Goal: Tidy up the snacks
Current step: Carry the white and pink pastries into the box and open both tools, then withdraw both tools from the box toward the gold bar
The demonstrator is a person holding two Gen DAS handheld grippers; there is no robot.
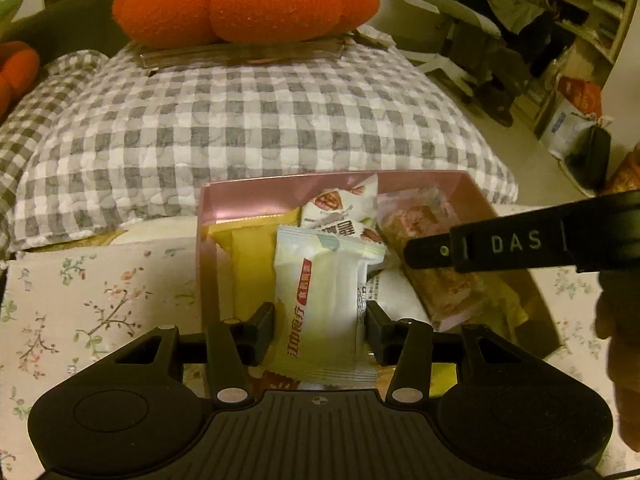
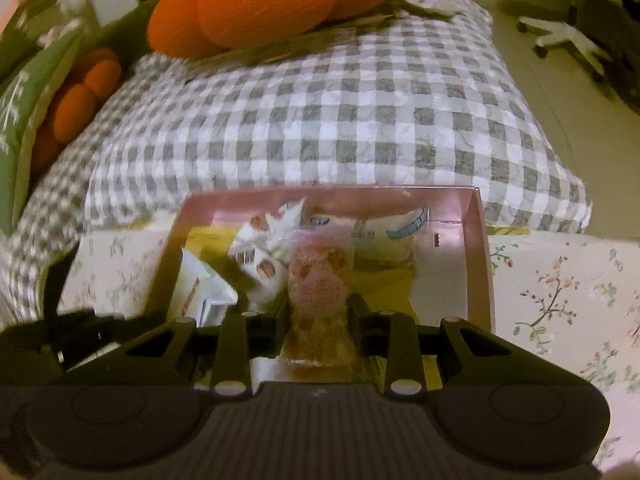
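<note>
A floral-patterned cloth (image 1: 92, 300) is spread under the work area, and beyond both tools a grey-and-white checked quilt (image 1: 248, 120) is seen, with an orange cushion (image 1: 248, 0) resting on its far end. An office chair (image 1: 452, 12) stands on the floor at the far right.

Directly ahead of the tools a shallow pink box (image 1: 472, 188) is set on the cloth, and several wrapped snacks are piled inside it.

The left gripper (image 1: 320, 320) is held over the near edge of the box, its jaws partly spread. A white snack packet with a red label (image 1: 324, 300) is kept between them, with both pads at its edges, so it appears to be gripped. The packet stands upright, its upper end reaching over the box interior.

The right gripper (image 2: 318, 316) is likewise narrowly spread. A pinkish translucent pastry packet (image 2: 320, 296) is lodged between its fingers, the pads set against the packet's sides; the blur keeps the contact from being fully judged. From the left view, the right tool's black finger (image 1: 520, 244) is seen reaching in from the right over the box.
</note>
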